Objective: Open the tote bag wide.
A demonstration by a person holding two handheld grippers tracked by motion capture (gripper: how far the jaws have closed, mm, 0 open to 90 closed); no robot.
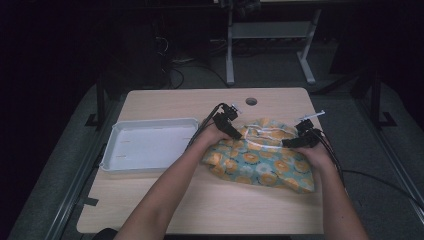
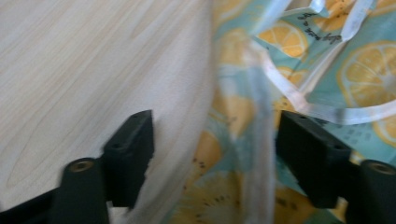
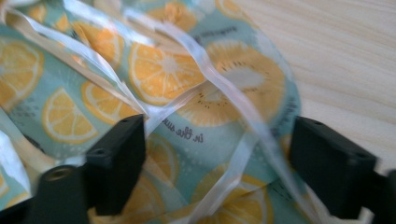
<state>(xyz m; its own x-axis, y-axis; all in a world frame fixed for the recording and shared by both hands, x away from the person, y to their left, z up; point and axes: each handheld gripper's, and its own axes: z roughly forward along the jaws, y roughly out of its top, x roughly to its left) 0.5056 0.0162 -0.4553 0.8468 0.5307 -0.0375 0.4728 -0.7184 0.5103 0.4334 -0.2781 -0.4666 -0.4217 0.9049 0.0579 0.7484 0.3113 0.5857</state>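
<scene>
Left gripper (image 1: 235, 131) stands at the near-left edge of the fruit-print cloth (image 1: 260, 160), jaws apart; in the left gripper view one jaw is over bare table (image 2: 84, 70) and the other over the cloth (image 2: 233, 121), with the cloth's edge between them and no pad pressing on it. Right gripper (image 1: 292, 142) stands at the right side of the cloth, jaws likewise apart; in the right gripper view the printed fabric (image 3: 187, 93) and its white ribbon trim (image 3: 219, 88) lie between the pads, ungripped.

Location of the work piece: the cloth lies crumpled on the table, just right of the white tray (image 1: 150, 145), which sits apart from it; both grippers flank the cloth's upper half.

Step in hand, as judged: approach and positioning for a two-point pick-up of the cloth; neither side is yet secured.

Next move, as judged: lower each gripper until a fold or edge sits fully between the pads; close on fabric rather than on the loose ribbon alone, which may slip; lift both sides together so the cloth spreads instead of bunching.

Writing: small dark script is printed on the cloth; in the right gripper view a line (image 3: 184, 133) reads roughly "in the sun", partly blurred; the script in the left gripper view (image 2: 322, 35) is not legible; no brand mark is discernible.
</scene>
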